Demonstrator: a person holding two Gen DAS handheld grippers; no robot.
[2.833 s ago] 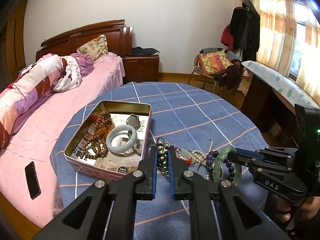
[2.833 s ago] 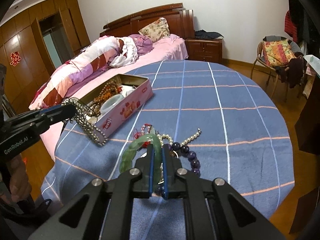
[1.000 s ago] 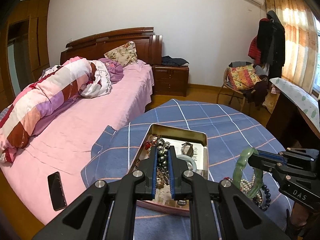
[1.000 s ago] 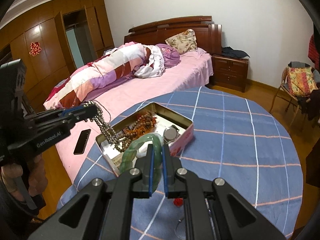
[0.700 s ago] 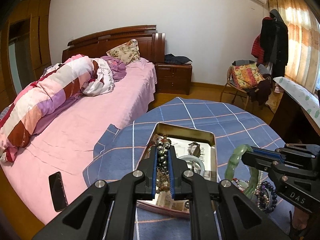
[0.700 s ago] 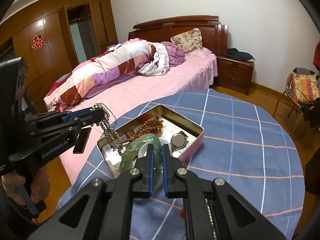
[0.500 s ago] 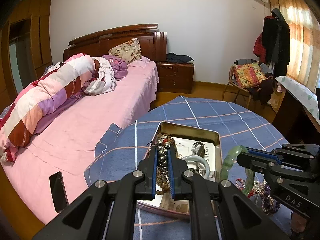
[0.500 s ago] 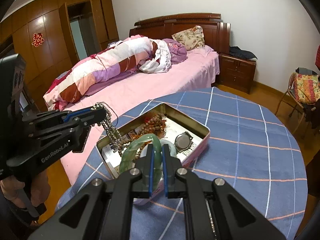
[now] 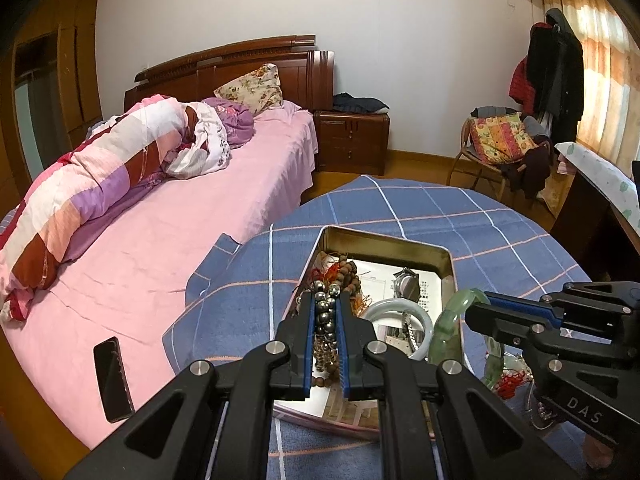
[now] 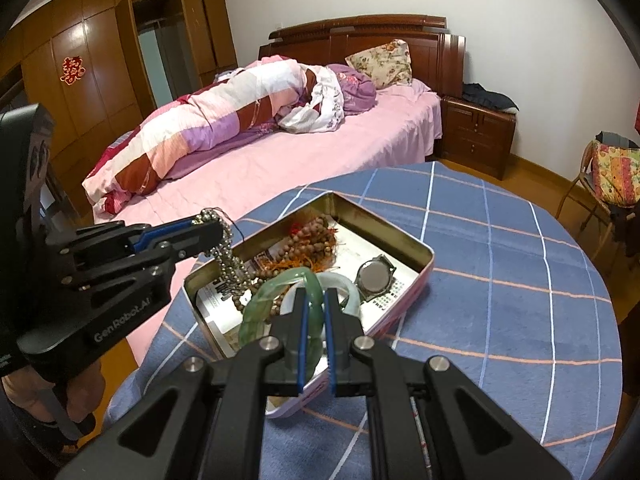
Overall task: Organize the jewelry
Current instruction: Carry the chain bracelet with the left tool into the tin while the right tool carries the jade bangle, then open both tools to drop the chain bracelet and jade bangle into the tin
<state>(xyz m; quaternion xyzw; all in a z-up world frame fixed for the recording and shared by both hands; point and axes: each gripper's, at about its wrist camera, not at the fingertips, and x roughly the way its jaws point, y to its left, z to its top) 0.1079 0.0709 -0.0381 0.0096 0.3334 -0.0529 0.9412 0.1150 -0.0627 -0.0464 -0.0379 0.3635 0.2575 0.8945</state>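
Note:
An open metal tin [image 9: 384,238] [image 10: 384,224] sits on the blue plaid tablecloth. It holds brown wooden beads [image 10: 312,240], a watch [image 10: 374,274] and a white bangle [image 9: 400,308]. My left gripper [image 9: 326,308] [image 10: 208,226] is shut on a silver bead necklace [image 9: 326,320] [image 10: 228,264], which dangles into the tin's near-left corner. My right gripper [image 10: 314,304] [image 9: 476,312] is shut on a green jade bangle [image 10: 272,296] [image 9: 448,320] and holds it upright over the tin's near side, above the white bangle.
Loose jewelry with a red cord [image 9: 514,380] lies on the cloth right of the tin. A pink bed with a phone [image 9: 112,376] on it borders the table's left side. A chair [image 9: 500,148] stands beyond. A hand [image 10: 80,396] grips the left tool.
Both grippers carried their pieces from the loose pile over to the tin. In the last second they came closer and a little lower, and the necklace's end now hangs inside the tin.

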